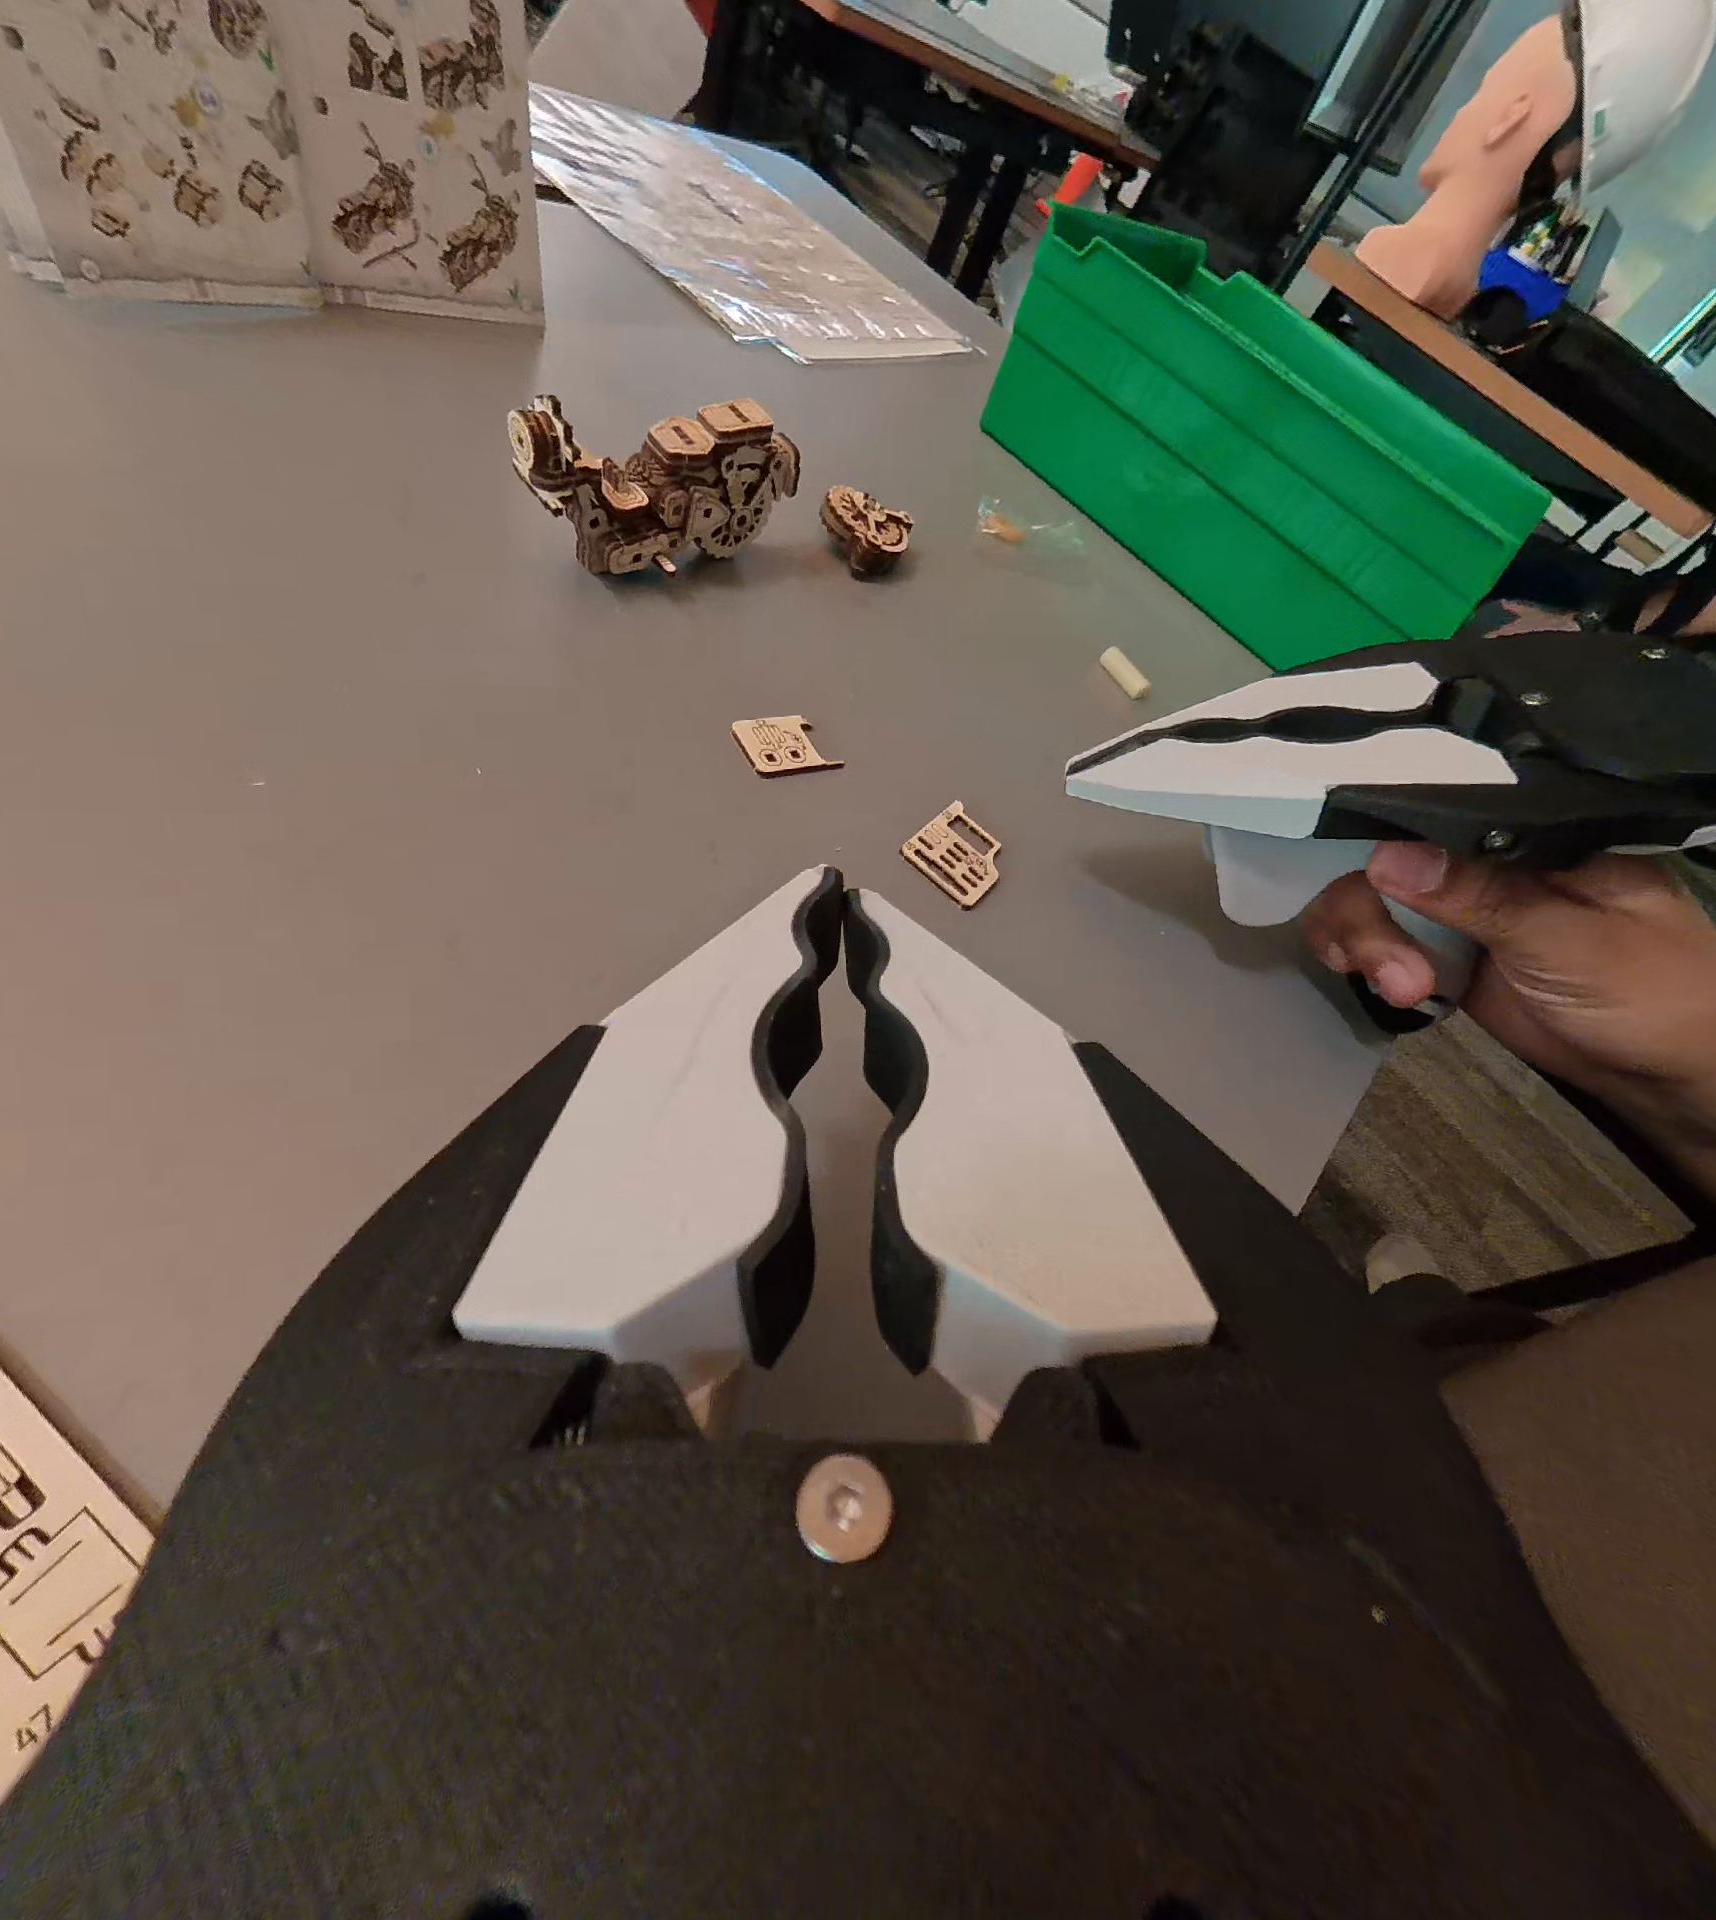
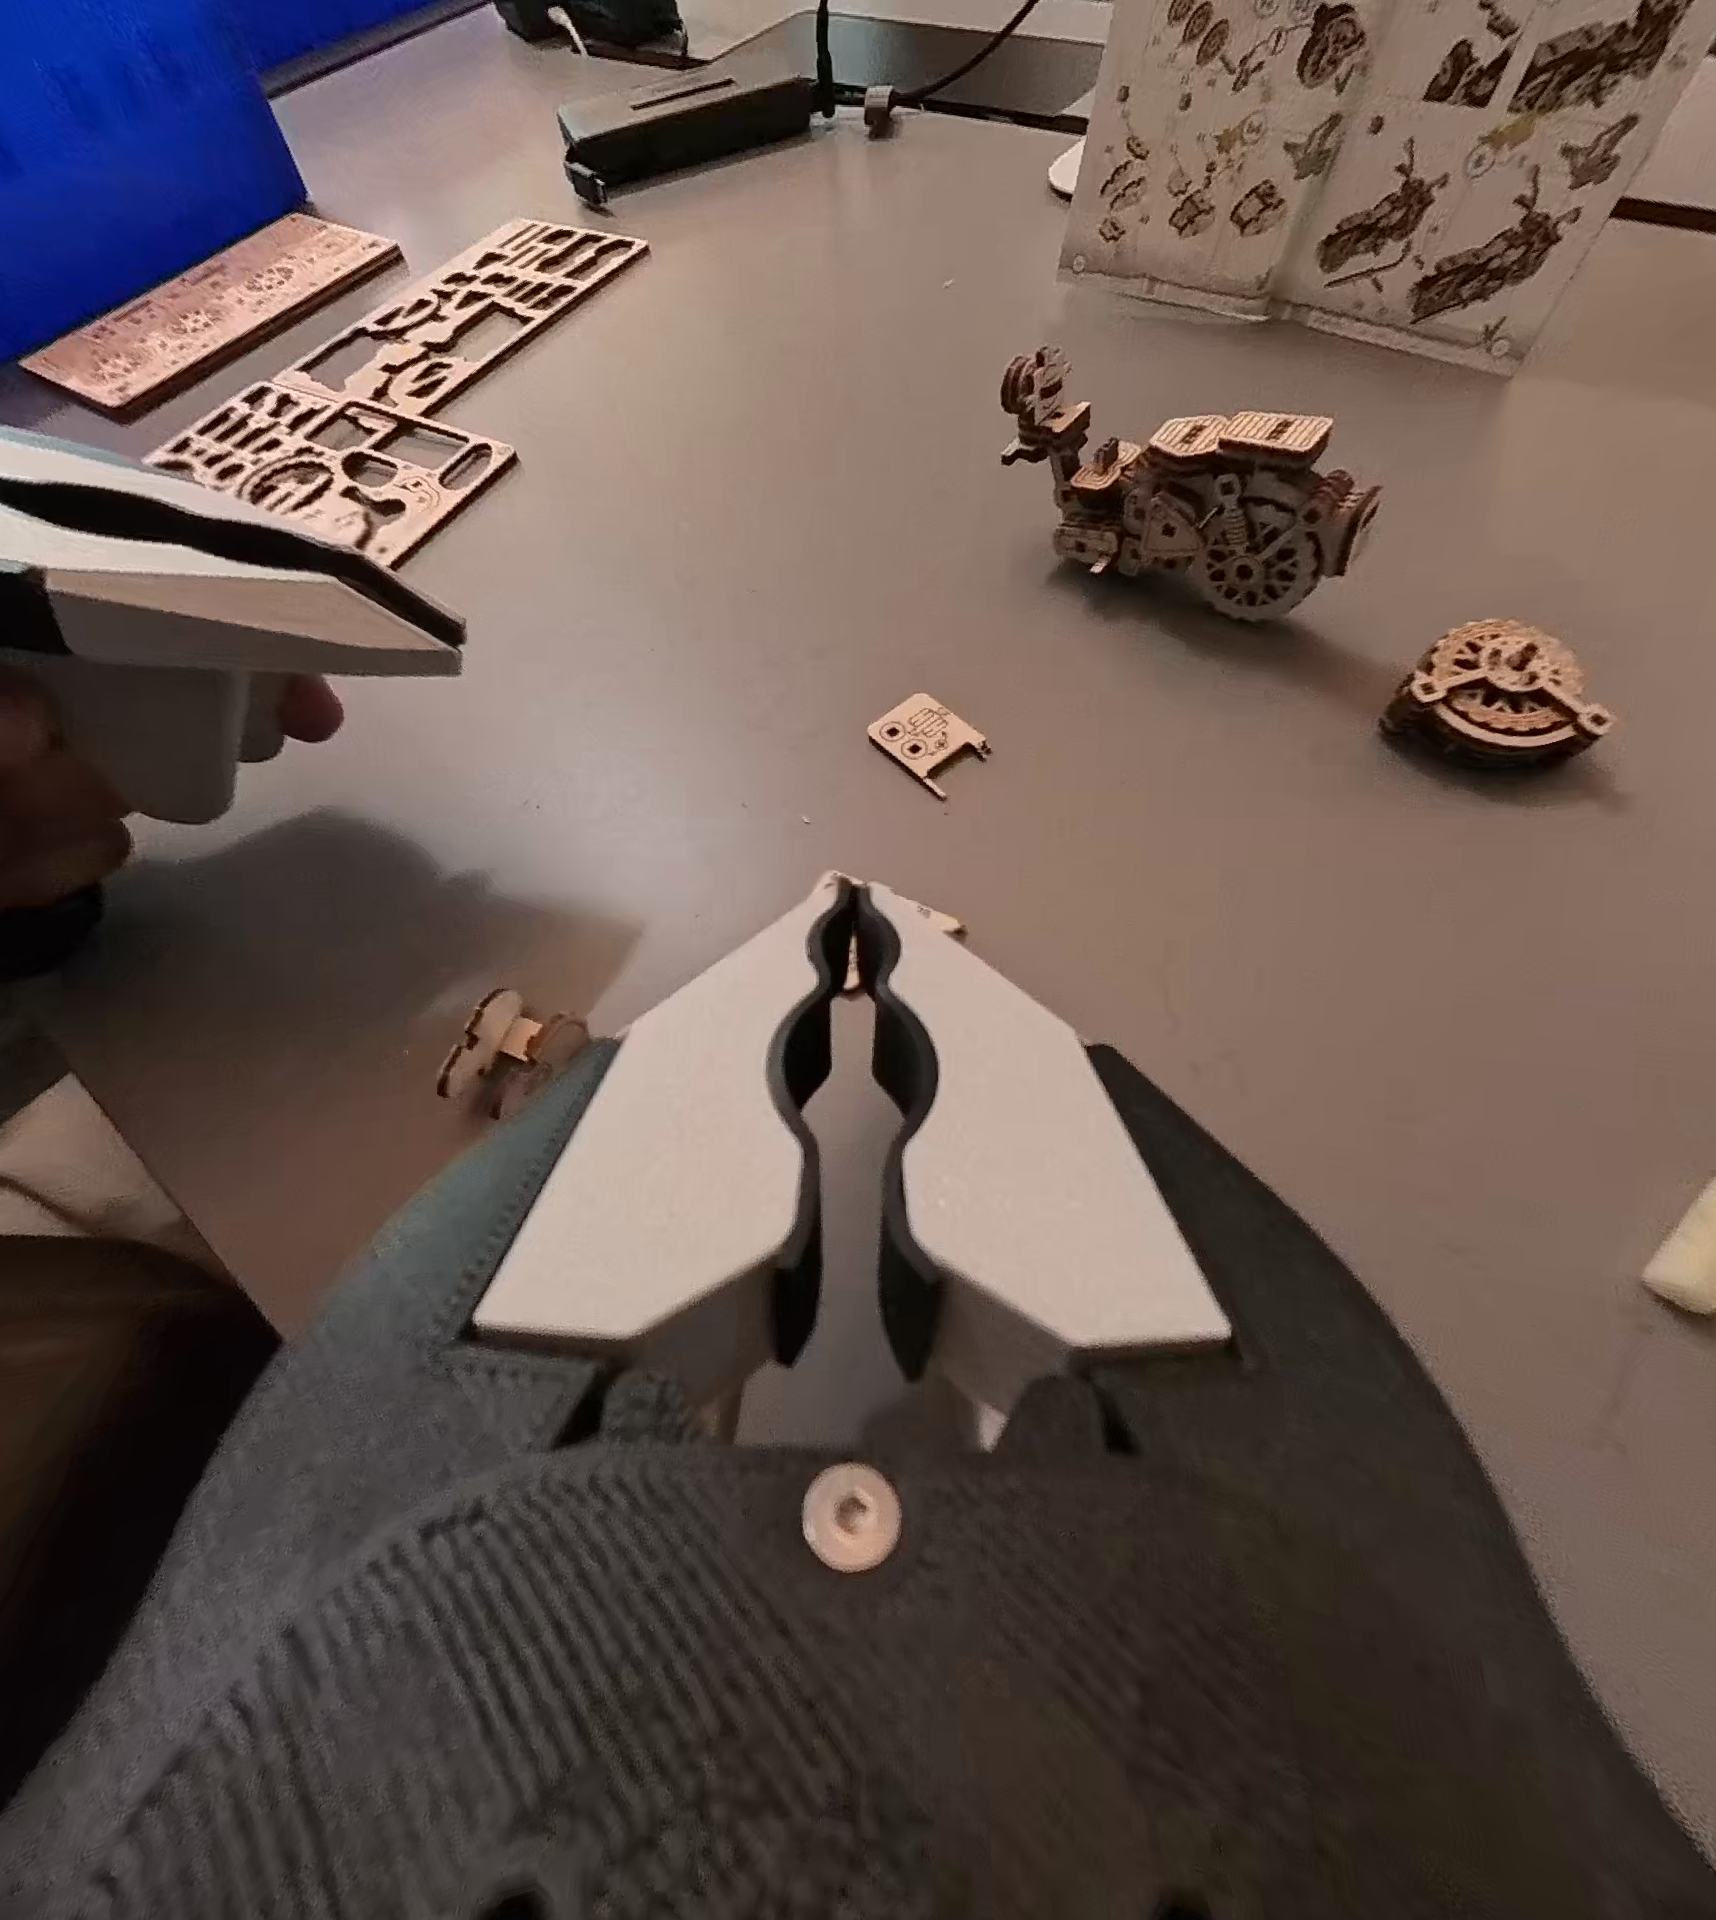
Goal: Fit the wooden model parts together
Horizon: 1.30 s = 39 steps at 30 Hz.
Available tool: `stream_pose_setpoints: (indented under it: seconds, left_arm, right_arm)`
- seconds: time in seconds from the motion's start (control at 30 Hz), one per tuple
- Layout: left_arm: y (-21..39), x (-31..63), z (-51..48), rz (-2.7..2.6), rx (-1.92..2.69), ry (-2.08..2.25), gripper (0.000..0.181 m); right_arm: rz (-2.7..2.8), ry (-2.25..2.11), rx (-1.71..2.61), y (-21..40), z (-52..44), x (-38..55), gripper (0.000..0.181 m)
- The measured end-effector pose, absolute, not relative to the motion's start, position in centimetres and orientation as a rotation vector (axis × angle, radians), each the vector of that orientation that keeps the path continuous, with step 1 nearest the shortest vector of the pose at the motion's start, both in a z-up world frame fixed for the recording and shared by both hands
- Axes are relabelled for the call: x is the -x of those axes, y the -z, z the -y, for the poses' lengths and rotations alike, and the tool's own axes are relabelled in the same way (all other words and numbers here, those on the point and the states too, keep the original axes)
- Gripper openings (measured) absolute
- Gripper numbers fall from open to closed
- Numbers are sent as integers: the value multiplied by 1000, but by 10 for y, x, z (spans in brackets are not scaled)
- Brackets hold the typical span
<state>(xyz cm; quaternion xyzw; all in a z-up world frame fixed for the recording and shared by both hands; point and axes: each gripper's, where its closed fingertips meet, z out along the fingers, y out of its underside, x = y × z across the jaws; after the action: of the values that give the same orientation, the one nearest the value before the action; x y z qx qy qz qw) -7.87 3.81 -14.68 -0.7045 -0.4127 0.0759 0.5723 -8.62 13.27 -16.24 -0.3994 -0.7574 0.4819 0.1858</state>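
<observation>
A part-built wooden motorcycle model [image 1: 656,488] [image 2: 1207,509] stands on the grey table [image 1: 210,727], with a wooden wheel assembly [image 1: 869,530] [image 2: 1498,707] beside it. Two small flat wooden pieces lie nearer: one [image 1: 784,745] [image 2: 927,738] in the open, the other [image 1: 953,854] just ahead of my left gripper [image 1: 838,883]. That gripper is shut and empty above the table; it also shows in the right wrist view [image 2: 454,634]. My right gripper [image 2: 846,883] [image 1: 1077,769] is shut and empty, hovering over the second flat piece [image 2: 942,920], which is mostly hidden by its fingers. A small wooden subassembly [image 2: 511,1049] lies near the table edge.
A green bin [image 1: 1249,457] stands at the right. A printed instruction sheet [image 1: 262,145] [image 2: 1353,156] stands at the back beside a plastic bag [image 1: 729,218]. Punched-out wooden sheets [image 2: 397,395] lie far left. A white cylinder [image 1: 1124,670] [image 2: 1711,1257] lies on the table. Left tips to right tips: about 10 centimeters. It is some 8 centimeters from my right tips to the small wooden subassembly [image 2: 511,1049].
</observation>
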Motion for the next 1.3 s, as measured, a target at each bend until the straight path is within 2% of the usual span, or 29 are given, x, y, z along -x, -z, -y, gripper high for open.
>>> stream_pose_setpoints:
  seconds: [0.47, 1.3]
  left_arm:
    - [147, 78, -39, 953, 1658, -179, 0]
    - [152, 75, -45, 941, 1703, -162, 0]
  right_arm:
    - [2159, -1436, 1149, 163, -125, 82, 0]
    - [2195, -1519, 1143, 161, -118, 76, 12]
